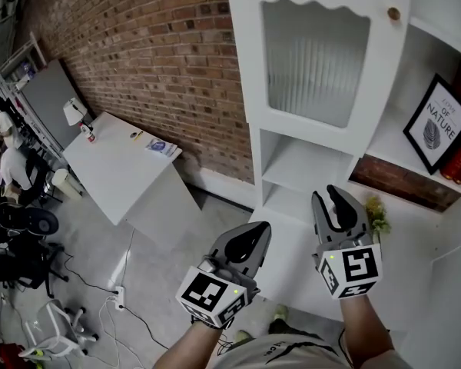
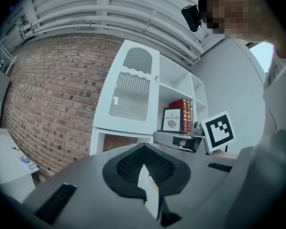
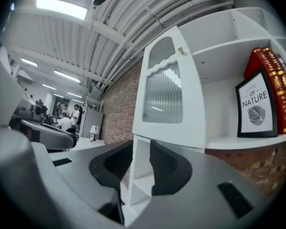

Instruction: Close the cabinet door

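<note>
Cabinet door point(image 1: 315, 60) stands open and upright, swung out from shelves, ahead of and above both tools. Knob point(image 1: 393, 13) on its right edge. Right tool point(image 1: 328, 198) looks nearer that edge, pointing level, jaws part spread, nothing between. Left tool point(image 1: 257, 233) alongside, jaws pressed together, empty.

The left forearm point(image 1: 186, 350) and right forearm point(image 1: 366, 337) reach forward side by side, a clear gap between them. The left gripper point(image 1: 255, 237) points level, with its jaws together and nothing between the pads. The right gripper point(image 1: 328, 198) is held a little further forward, also level, with its jaws partly apart and gripping nothing.
</note>
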The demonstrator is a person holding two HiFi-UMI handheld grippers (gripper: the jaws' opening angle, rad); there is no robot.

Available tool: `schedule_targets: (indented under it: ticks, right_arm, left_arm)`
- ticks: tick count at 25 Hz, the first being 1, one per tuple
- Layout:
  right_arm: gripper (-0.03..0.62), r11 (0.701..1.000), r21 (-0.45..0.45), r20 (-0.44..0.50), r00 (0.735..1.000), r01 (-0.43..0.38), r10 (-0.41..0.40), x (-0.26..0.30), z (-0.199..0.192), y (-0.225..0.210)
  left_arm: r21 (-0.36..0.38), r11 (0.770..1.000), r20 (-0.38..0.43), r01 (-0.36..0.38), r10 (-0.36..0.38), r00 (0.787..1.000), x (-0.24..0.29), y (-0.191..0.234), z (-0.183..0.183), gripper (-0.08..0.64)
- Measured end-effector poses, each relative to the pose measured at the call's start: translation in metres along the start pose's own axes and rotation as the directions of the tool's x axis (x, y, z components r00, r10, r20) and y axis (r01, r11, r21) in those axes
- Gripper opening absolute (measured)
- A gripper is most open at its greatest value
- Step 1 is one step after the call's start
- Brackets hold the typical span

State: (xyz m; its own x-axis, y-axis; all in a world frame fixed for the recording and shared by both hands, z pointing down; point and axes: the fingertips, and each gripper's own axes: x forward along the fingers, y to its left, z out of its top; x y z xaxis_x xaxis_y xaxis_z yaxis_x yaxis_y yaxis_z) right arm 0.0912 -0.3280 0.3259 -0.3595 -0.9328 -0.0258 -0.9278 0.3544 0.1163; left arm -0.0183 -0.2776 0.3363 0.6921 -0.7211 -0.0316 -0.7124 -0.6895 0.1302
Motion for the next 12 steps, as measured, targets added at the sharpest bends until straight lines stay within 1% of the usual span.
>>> schedule_targets:
  ticks: [2, 6, 12]
  right_arm:
    - [0.093, 0.999, 0.016, 0.003, 0.999, -0.039, 0.038, -0.004, 0.001, 0.022]
    - [0.072, 0.996, 0.01, -0.009, 0.996, -0.084, 0.084, -0.014, 0.001, 0.057]
    - [0.058, 0.995, 0.029, -0.033, 0.995, -0.097, 0.098, -0.032, -0.005, 0.09]
  left_arm:
    - [0.002, 1.0, 0.001, -0.006, 0.006, 1.0, -0.013, 0.002, 0.002, 0.011]
    - [0.002, 1.0, 0.004, -0.011, 0.011, 1.0, -0.035, 0.005, 0.002, 0.011]
    - [-0.004, 1.0, 0.0, -0.007, 0.007, 1.0, -0.057, 0.004, 0.0, 0.011]
